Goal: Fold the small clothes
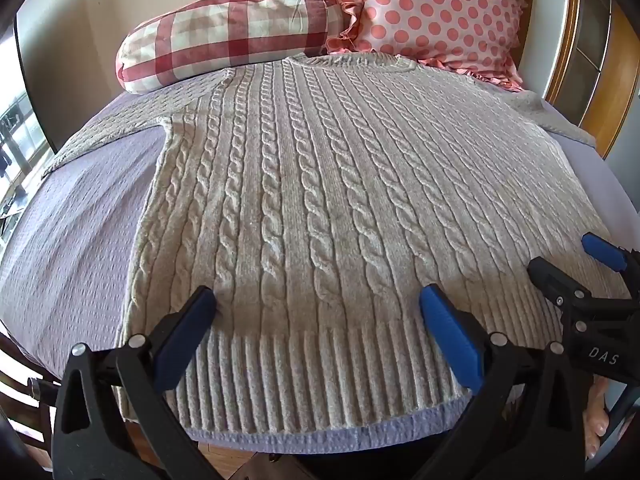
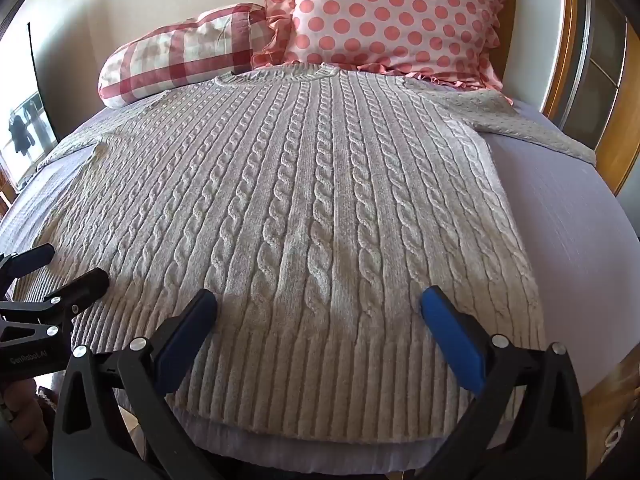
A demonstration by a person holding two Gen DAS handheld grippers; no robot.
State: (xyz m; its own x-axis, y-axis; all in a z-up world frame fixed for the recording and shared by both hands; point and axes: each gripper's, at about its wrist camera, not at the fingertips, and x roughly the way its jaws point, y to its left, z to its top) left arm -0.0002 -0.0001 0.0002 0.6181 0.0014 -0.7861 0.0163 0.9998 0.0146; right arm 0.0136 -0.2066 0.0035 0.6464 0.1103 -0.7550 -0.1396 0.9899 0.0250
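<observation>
A cream cable-knit sweater [image 1: 312, 200] lies flat on a lilac bed, neck at the far end, ribbed hem toward me; it also shows in the right wrist view [image 2: 304, 208]. Its sleeves spread out to the left [image 1: 116, 128] and right [image 2: 532, 120]. My left gripper [image 1: 318, 300] is open over the hem's left half, holding nothing. My right gripper [image 2: 318, 300] is open over the hem's right half, holding nothing. The right gripper also shows at the right edge of the left wrist view [image 1: 568, 258], and the left gripper at the left edge of the right wrist view [image 2: 68, 268].
A red checked bolster pillow [image 1: 228, 36] and a pink polka-dot pillow [image 1: 440, 12] lie past the neck. The lilac bedspread [image 1: 72, 248] shows bare on both sides. A wooden bed frame [image 1: 568, 60] stands at the right. The bed's near edge [image 1: 320, 438] lies just below the hem.
</observation>
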